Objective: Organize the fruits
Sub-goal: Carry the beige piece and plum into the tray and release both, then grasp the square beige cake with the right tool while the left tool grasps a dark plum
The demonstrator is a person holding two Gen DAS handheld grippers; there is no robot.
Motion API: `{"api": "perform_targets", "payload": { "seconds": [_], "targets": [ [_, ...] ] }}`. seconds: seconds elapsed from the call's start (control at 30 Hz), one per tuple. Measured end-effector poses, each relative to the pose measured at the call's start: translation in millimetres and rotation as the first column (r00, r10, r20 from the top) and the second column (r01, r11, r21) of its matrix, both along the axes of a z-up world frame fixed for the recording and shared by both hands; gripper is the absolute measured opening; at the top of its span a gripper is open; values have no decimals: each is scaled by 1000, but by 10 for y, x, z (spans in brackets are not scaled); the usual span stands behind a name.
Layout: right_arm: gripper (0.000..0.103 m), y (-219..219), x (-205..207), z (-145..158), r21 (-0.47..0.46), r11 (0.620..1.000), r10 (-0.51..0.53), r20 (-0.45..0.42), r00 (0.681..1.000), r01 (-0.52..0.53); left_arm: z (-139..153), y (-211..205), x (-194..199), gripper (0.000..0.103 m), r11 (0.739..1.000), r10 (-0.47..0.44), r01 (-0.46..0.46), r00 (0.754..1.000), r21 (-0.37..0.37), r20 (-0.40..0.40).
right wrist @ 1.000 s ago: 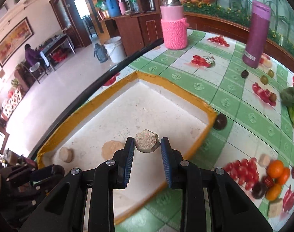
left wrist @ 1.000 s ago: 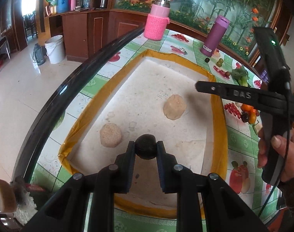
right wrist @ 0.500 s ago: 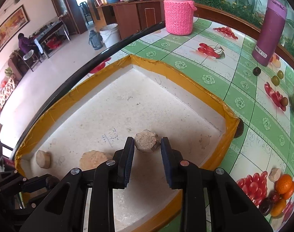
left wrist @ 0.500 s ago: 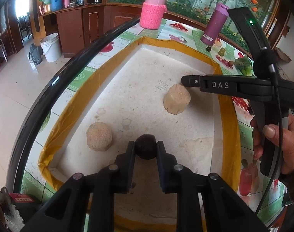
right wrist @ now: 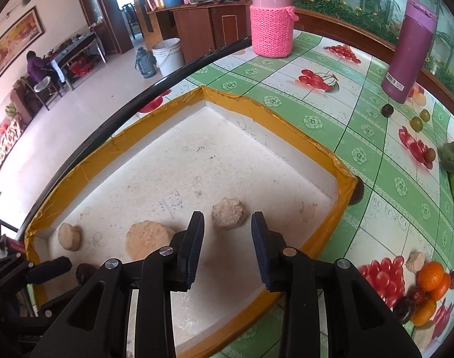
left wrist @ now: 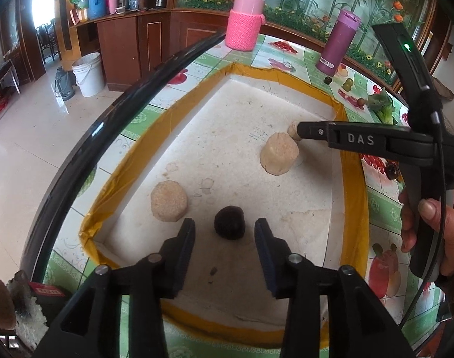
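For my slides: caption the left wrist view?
Left gripper, jaws open, over a dark fruit lying in the tray.

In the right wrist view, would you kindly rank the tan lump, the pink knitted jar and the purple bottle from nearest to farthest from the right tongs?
1. Tan lump: in the tray, just ahead of the right tongs.
2. Purple bottle: far right, on the tablecloth.
3. Pink knitted jar: far edge, centre.

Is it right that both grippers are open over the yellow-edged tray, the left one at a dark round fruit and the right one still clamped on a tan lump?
Not quite. In the right wrist view the right gripper is open too; the tan lump lies loose on the tray between its fingers. The left gripper is indeed open at the dark round fruit.
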State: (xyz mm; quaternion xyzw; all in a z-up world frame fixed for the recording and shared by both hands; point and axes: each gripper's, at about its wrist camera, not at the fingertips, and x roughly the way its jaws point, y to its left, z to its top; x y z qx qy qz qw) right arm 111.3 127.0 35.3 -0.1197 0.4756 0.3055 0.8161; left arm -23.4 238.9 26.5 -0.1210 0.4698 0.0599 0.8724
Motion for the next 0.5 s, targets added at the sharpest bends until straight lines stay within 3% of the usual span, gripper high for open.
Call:
{"api": "perform_targets", "payload": {
  "seconds": [0.33, 0.5],
  "targets": [
    [40, -347, -353, 266, 73, 997, -19, 19, 1000, 18, 236, -103, -136, 66, 999, 11, -13, 999, 41, 49],
    [53, -682, -540, 269, 73, 995, -67, 13, 998, 66, 328, -264, -148, 75, 999, -4, 1, 998, 55, 67]
  ]
}}
